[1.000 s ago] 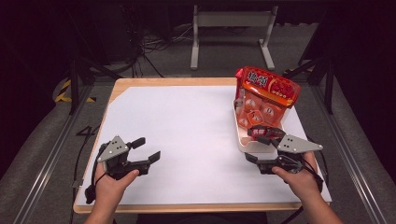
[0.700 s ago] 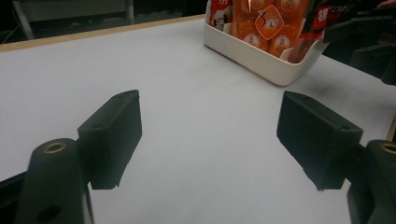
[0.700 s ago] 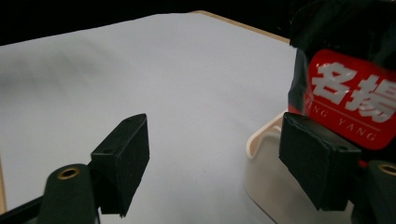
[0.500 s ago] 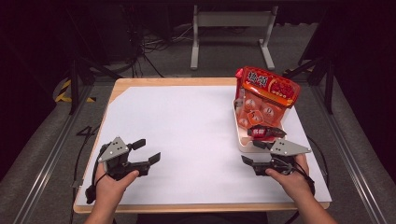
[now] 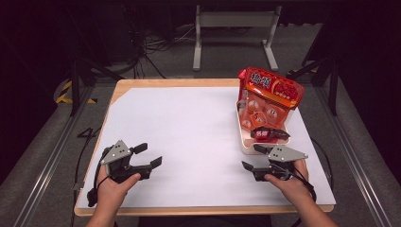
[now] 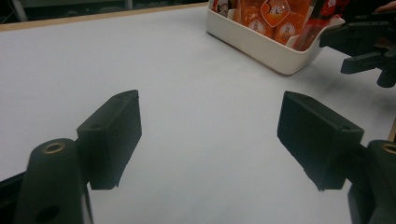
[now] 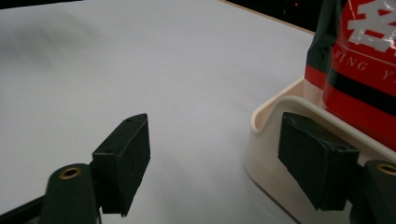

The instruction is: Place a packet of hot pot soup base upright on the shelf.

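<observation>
Both my tongs are wide open and empty. My right gripper (image 5: 256, 160) sits just off the near end of the white tray (image 5: 242, 137) by the worktop's right edge; my left gripper (image 5: 150, 154) waits near the front-left corner. Best bet: go in low and pinch the small red packet (image 5: 268, 134), not the big bag (image 5: 272, 90).
</observation>
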Action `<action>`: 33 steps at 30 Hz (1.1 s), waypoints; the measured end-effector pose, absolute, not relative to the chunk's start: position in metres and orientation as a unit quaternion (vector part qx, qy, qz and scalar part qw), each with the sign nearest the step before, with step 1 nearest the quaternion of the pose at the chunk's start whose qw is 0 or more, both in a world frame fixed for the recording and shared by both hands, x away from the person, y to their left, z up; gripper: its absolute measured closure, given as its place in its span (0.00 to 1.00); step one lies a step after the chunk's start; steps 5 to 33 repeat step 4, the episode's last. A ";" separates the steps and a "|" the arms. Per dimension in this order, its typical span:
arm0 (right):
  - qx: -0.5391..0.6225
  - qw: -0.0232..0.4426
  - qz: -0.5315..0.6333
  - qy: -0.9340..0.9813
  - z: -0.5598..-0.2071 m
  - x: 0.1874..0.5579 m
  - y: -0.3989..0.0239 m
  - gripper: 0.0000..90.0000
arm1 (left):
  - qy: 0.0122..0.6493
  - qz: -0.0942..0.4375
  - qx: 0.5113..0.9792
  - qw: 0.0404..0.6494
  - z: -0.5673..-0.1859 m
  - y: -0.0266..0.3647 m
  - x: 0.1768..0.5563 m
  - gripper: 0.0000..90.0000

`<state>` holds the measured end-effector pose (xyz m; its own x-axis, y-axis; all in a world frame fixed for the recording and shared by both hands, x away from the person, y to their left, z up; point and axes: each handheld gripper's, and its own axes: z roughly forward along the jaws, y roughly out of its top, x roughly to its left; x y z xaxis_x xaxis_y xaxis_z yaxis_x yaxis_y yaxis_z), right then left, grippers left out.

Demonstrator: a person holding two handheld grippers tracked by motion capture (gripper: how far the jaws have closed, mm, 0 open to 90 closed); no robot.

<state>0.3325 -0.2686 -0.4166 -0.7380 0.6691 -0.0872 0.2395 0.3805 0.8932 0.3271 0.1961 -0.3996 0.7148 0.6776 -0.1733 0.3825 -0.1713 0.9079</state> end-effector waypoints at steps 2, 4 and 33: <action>0.285 0.224 0.479 0.799 -0.416 0.332 -0.269 0.28 | 0.352 0.137 0.753 0.539 -0.400 0.196 0.327 0.25; 0.285 0.224 0.479 0.800 -0.416 0.332 -0.269 0.28 | 0.351 0.137 0.753 0.539 -0.400 0.196 0.327 0.25; 0.285 0.224 0.479 0.800 -0.416 0.332 -0.269 0.28 | 0.351 0.137 0.753 0.539 -0.400 0.196 0.327 0.25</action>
